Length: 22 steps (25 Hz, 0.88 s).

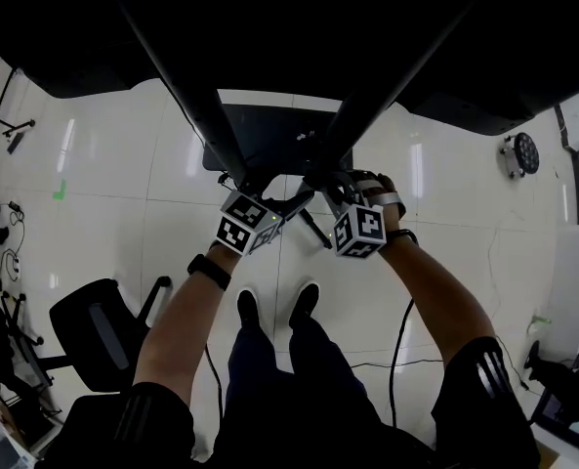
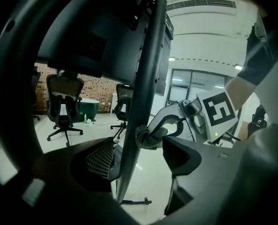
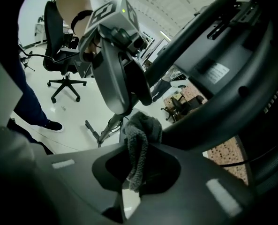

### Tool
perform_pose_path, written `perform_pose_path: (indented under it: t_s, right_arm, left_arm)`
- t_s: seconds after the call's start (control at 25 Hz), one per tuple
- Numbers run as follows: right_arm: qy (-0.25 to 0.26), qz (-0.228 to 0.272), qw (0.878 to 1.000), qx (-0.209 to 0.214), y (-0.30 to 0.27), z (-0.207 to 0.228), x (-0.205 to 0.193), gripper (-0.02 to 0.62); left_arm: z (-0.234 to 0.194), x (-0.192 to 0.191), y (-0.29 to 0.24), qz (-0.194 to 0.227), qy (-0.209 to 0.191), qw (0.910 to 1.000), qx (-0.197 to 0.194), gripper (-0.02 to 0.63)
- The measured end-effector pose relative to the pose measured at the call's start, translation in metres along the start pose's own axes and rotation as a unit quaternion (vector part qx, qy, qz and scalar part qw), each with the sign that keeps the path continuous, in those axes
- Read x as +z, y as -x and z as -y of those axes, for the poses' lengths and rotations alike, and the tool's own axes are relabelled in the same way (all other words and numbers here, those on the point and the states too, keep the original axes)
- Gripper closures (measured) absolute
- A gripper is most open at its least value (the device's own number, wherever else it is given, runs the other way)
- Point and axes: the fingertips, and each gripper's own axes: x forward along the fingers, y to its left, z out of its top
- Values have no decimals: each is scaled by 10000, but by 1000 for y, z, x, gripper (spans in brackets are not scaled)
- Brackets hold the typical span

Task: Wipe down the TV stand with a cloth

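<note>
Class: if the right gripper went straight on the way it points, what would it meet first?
Probably the black stand pole: the grey cloth clamped in the right gripper seems pressed on it. The left gripper sits close beyond.

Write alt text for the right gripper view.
The right gripper, jaws shut on a grey cloth, holds the cloth against a black bar of the TV stand. The left gripper is close beyond the cloth. An office chair stands on the white floor behind.
</note>
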Motion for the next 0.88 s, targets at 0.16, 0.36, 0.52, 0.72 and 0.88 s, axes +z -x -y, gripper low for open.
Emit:
perform_pose_path:
  t_s: [0.16,0.36,0.52,0.72,0.88]
  right_arm:
    - [-124,-133,9998,87,-29,-22,-16,574]
    - [-351,-285,9989,136,-62,-50,-34,574]
    - [-662,-407,9969,138,-89,-75,-48,574]
    - [-649,-545,9963,132,-117,-98,-66,574]
    - [-774,-638,9948,191,-135,-113,-76,574]
  left_arm:
    - [-12,-31,-15,-170,58,9998,-86,252]
    - [-21,-73,-31,-311,186,9992,-179,252]
    - [-27,-110,-39,-379,319,9985,-216,252]
    - [-35,-151,-51,-559,478,9970,-228,252]
    - [-43,-169,-60,-594,622,9961,-196,252]
